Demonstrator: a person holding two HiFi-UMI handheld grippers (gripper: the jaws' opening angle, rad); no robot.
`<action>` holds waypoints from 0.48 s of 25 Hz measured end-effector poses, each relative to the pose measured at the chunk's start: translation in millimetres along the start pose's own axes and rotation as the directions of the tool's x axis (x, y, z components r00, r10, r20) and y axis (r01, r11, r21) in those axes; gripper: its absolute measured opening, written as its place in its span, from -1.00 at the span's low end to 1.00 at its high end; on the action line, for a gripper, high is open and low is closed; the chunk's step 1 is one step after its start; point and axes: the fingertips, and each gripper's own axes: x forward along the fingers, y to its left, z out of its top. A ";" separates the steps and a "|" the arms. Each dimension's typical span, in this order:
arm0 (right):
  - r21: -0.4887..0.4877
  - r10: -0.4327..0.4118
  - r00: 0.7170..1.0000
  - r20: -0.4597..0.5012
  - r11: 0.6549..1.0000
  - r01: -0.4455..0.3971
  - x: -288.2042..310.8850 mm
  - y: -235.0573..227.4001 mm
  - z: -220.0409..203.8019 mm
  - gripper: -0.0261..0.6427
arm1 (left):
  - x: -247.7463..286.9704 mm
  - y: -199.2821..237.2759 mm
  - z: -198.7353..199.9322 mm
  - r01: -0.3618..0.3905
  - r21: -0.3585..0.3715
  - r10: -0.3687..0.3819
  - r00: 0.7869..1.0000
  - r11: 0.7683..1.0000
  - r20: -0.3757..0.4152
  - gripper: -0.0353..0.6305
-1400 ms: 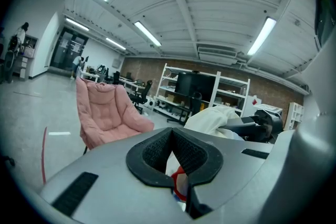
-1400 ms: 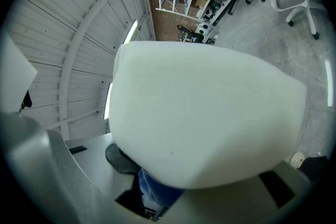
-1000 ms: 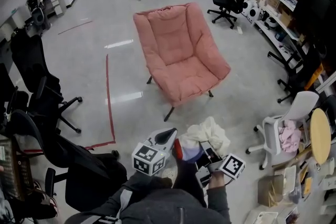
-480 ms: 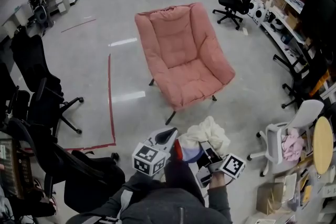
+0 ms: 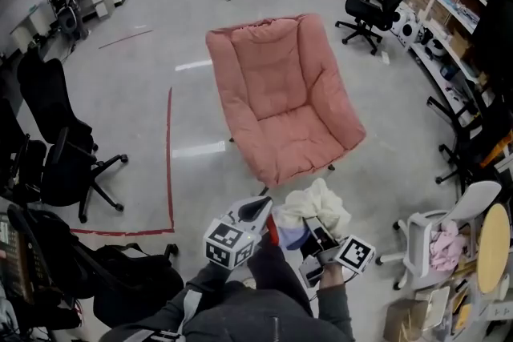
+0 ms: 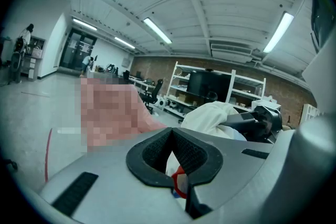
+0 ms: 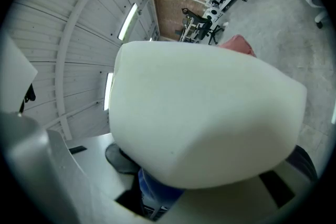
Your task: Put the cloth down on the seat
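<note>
A wide pink padded chair (image 5: 280, 92) stands on the grey floor ahead, its seat (image 5: 300, 142) bare. A bunched cream cloth (image 5: 319, 204) with blue and red parts hangs between both grippers, just short of the chair's front edge. My left gripper (image 5: 263, 210) is shut on a white and red fold of the cloth (image 6: 176, 171). My right gripper (image 5: 315, 231) is shut on the bundle from the right. In the right gripper view the cream cloth (image 7: 210, 113) fills most of the picture and hides the jaws, with a blue part (image 7: 152, 191) below.
Black office chairs (image 5: 56, 132) and a black bag (image 5: 136, 284) stand at the left. Red floor tape (image 5: 170, 164) runs left of the pink chair. A white chair with pink fabric (image 5: 437, 232), a round wooden table (image 5: 493, 236) and shelving (image 5: 473, 12) line the right.
The pink chair now shows nearer and lower in the head view. Both grippers hold the cloth as before.
</note>
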 end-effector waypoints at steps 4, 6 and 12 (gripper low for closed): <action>0.001 0.004 1.000 -0.018 1.000 -0.004 22.5 -2.6 25.3 -0.40 | 23.5 13.5 13.7 -0.010 -0.007 0.010 1.000 1.000 -0.006 -0.88; 0.005 0.005 1.000 -0.030 1.000 -0.005 34.2 -5.2 37.8 -0.40 | 35.8 23.7 21.3 -0.024 -0.011 0.024 1.000 1.000 -0.004 -0.88; -0.005 0.004 0.999 -0.045 1.000 -0.004 67.9 -14.0 78.0 -0.40 | 71.7 49.0 43.8 -0.044 -0.011 0.044 0.999 0.999 0.005 -0.88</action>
